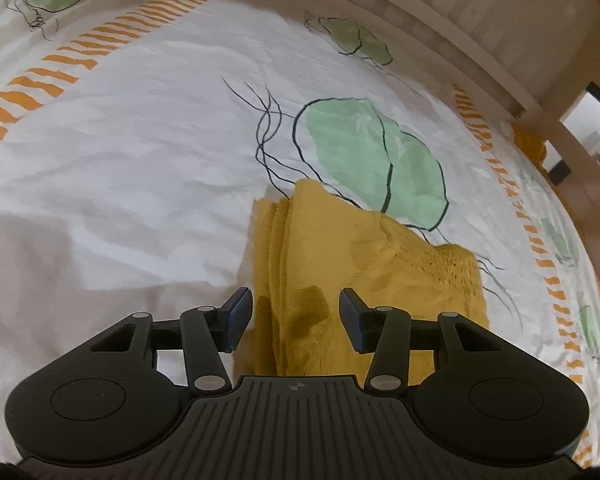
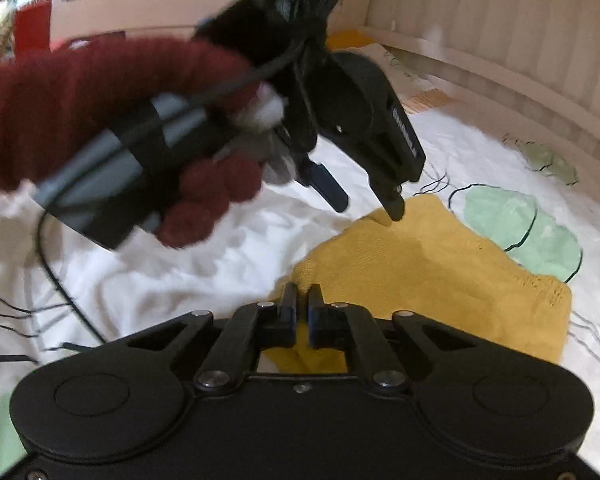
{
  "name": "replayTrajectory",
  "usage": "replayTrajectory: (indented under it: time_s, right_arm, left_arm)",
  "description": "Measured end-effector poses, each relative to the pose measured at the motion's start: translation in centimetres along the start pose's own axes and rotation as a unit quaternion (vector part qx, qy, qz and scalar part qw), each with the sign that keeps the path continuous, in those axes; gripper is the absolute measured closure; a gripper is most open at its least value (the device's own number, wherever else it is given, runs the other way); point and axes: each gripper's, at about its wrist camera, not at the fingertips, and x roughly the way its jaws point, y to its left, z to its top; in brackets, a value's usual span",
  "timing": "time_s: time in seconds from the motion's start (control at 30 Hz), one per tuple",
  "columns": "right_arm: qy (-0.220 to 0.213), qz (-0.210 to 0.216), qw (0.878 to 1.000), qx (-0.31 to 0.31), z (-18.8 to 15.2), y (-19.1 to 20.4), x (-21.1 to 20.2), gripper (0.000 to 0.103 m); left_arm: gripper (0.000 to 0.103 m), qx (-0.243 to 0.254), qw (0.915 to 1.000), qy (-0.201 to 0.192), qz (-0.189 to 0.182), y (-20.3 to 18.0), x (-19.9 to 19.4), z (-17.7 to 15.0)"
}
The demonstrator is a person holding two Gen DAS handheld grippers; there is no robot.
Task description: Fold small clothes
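A bed fills both views, spread with a white bedsheet [image 1: 140, 140] printed with green leaves and orange dashes, and a pale slatted bed frame [image 1: 440, 28] curves across the upper right of the left wrist view. On the sheet lies a mustard-yellow knit garment [image 1: 340, 264], already folded into a layered bundle. In the left wrist view it sits at lower centre, its long axis running from the bottom edge up toward the green leaf. The left gripper [image 1: 296, 320] hangs directly above the bundle's near end, jaws spread wide and holding nothing, the cloth lying between and beyond them. In the right wrist view the right gripper [image 2: 303, 312] sits at bottom centre with jaws nearly together at the garment's near corner; whether cloth is pinched there cannot be told. A maroon-gloved left hand [image 2: 204, 184], upper left, carries the other tool.
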Motion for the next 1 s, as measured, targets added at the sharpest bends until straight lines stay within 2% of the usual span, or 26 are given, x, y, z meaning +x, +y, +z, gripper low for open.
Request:
replayTrajectory:
  time_s: [0.17, 0.3, 0.43, 0.5, 0.53, 0.57, 0.63, 0.7, 0.8, 1.0]
  right_arm:
    - [0.014, 0.018, 1.000, -0.015, -0.6, 0.6, -0.1, 0.093]
    - [0.022, 0.036, 0.999, -0.007, -0.9, 0.4, 0.9, 0.093]
    - [0.023, 0.045, 0.999, 0.006, -1.2, 0.1, 0.3, 0.086]
    - [0.019, 0.051, 0.998, 0.040, -1.4, -1.4, -0.6, 0.082]
    - [0.016, 0.049, 0.997, 0.059, -1.5, -2.6, -1.2, 0.071]
    - [0.012, 0.044, 0.996, 0.076, -1.5, -3.6, -1.6, 0.055]
    - [-0.002, 0.032, 0.993, 0.110, -1.7, -6.0, -2.4, 0.046]
    - [-0.015, 0.004, 0.990, 0.141, -1.8, -8.6, -3.0, 0.045]
    - [-0.035, -0.029, 0.983, 0.178, -1.7, -12.6, -2.7, 0.037]
    - [-0.027, -0.021, 0.975, 0.222, -1.4, -17.1, 1.3, 0.037]
  left_arm:
    - [0.057, 0.002, 0.9999, 0.014, 0.000, -0.5, 1.1, -0.3]
    - [0.057, -0.005, 0.9996, 0.021, 0.017, 0.1, 2.1, -1.2]
    - [0.056, -0.020, 0.9994, 0.027, 0.007, 1.0, 2.3, -1.7]
    - [0.056, -0.016, 0.9993, 0.031, 0.010, 0.9, 2.1, -1.7]
    - [0.056, -0.014, 0.9993, 0.032, 0.011, 0.9, 2.0, -1.8]
    - [0.055, -0.012, 0.9993, 0.033, 0.012, 0.8, 1.9, -1.8]
    - [0.055, -0.009, 0.9993, 0.033, 0.013, 0.8, 1.9, -1.9]
    - [0.055, -0.007, 0.9994, 0.033, 0.013, 0.9, 1.9, -2.0]
    - [0.055, -0.005, 0.9994, 0.032, 0.013, 0.8, 1.9, -2.1]
    - [0.055, -0.006, 0.9995, 0.031, 0.008, 1.0, 1.9, -2.2]
